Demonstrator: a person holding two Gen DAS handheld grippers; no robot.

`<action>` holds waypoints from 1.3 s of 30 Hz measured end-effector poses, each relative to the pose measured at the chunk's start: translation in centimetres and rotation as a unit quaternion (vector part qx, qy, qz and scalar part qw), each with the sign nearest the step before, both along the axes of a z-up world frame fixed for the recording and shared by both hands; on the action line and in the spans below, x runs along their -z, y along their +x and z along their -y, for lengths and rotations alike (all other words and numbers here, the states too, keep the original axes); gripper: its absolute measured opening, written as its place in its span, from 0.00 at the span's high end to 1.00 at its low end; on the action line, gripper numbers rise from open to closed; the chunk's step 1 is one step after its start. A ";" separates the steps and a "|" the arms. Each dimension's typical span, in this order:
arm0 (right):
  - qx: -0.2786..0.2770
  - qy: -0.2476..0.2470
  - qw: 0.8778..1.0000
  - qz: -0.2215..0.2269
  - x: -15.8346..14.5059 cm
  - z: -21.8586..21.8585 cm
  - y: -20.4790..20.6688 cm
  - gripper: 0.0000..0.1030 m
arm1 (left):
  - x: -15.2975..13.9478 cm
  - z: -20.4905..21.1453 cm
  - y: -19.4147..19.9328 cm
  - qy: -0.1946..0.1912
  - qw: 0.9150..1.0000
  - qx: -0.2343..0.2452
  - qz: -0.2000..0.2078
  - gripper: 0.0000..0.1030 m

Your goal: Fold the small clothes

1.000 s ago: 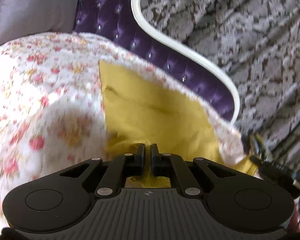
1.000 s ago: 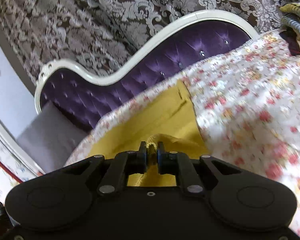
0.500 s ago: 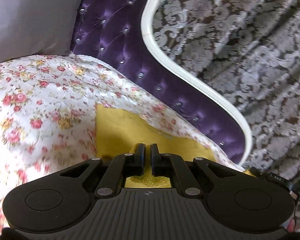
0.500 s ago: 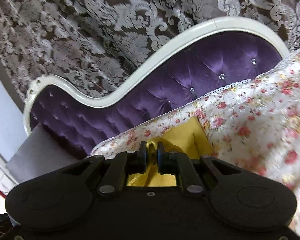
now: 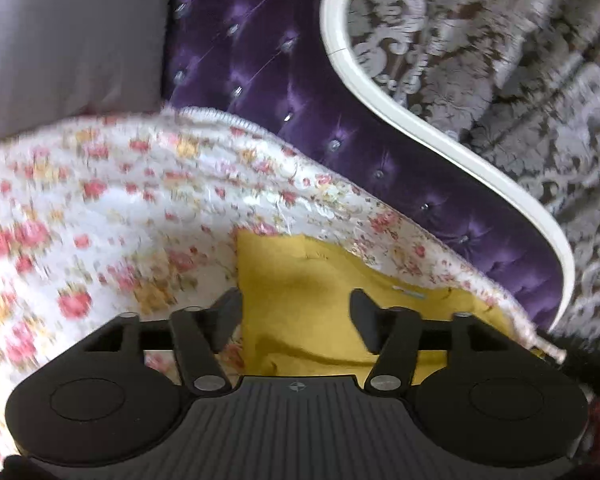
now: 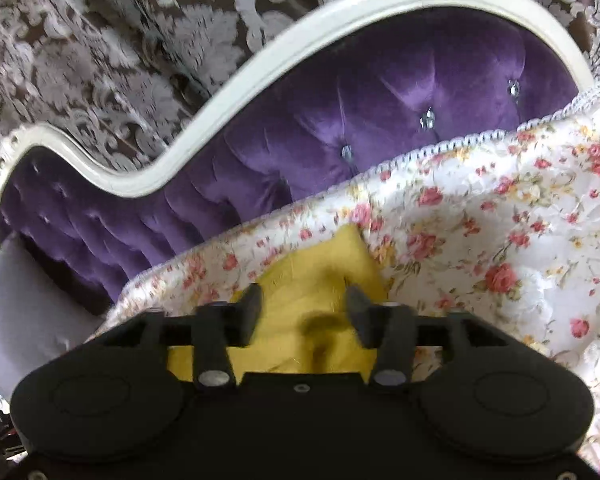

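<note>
Left wrist view first: the left gripper (image 5: 296, 312) has its black jaws spread and opening, with the yellow cloth (image 5: 312, 292) lying flat between them, neither pad pressing on it. The cloth is a soft, matte, mustard-coloured knit, its straight left edge and square corner sitting on the bedspread (image 5: 112, 200), with a small pale label near its far edge. The bedspread is glossy white with pink and yellow roses, lumpy and quilted, finished with a corded trim. Behind it rises the headboard (image 5: 284, 92), deep purple velvet, button-tufted with shiny studs, framed by a smooth white curving rim. A plain grey pillow (image 5: 68, 36) leans at upper left; damask wallpaper (image 5: 520, 80), silver on brown, fills the right.

Over to the right wrist view: the right gripper (image 6: 304, 300) is parting too, its jaws opening, cloth (image 6: 312, 280) between them but free of the pads. Here the yellow knit comes to a rounded peak on the bedspread (image 6: 500, 220), a shadowed dimple creasing it near the gripper body. Purple headboard (image 6: 380, 104) sweeps across in an S-curve, wallpaper (image 6: 100, 40) above.
</note>
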State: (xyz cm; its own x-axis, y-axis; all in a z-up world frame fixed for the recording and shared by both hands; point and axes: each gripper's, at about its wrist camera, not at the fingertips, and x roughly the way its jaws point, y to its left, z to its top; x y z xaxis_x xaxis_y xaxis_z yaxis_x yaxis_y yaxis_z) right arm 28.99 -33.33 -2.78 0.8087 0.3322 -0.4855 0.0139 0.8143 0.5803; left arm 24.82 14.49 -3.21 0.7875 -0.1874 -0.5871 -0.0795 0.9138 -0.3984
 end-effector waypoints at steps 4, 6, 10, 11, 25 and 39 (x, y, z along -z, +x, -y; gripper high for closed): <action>-0.018 -0.024 0.999 0.012 -1.0 0.7 -1.5 0.44 | -0.1 1.0 -1.5 0.084 0.996 0.038 0.001 0.41; -0.033 -0.059 0.998 0.007 -1.3 0.7 -2.3 0.44 | 0.4 1.5 -2.4 0.125 0.991 0.054 -0.007 0.41; -0.062 -0.121 0.991 -0.001 -1.3 0.0 -3.8 0.44 | 1.4 2.2 -4.3 0.190 0.978 0.080 -0.017 0.41; -0.069 -0.129 0.989 -0.001 -1.4 -0.2 -4.1 0.44 | 1.6 2.3 -4.6 0.202 0.976 0.083 -0.020 0.41; -0.105 -0.210 0.972 -0.014 -0.3 -2.2 -5.1 0.44 | 3.0 2.5 -2.6 0.238 0.965 0.108 -0.020 0.41; -0.108 -0.213 0.971 0.002 -0.7 -3.0 -4.2 0.44 | 0.7 -0.2 3.2 0.170 0.984 0.042 -0.010 0.41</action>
